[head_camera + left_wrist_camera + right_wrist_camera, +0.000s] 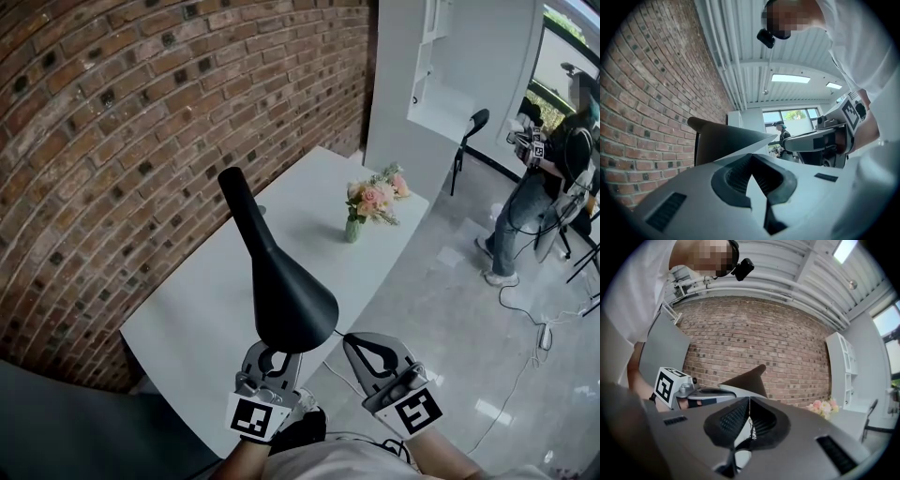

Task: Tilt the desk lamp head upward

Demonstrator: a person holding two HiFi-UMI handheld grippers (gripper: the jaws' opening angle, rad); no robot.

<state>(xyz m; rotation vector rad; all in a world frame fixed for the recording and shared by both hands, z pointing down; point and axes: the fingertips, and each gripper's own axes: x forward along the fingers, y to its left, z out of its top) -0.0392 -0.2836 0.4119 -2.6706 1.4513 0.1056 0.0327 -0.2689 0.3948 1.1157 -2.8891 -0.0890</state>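
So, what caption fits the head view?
Black desk lamp on a white table by a brick wall; left gripper tucked under its shade, right gripper beside it, both shut.

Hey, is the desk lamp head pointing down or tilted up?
Pointing down: in the head view the lamp head has its wide mouth lowest and its narrow end up.

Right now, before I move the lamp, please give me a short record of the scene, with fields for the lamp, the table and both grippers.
lamp head: black cone, wide end toward the person, narrow end toward the brick wall
table: white, beside the wall
vase of flowers: farther along the table, apart from the lamp
left gripper: jaws together, holding nothing, at the lamp head's rim; contact unclear
right gripper: jaws together, holding nothing, right of the rim
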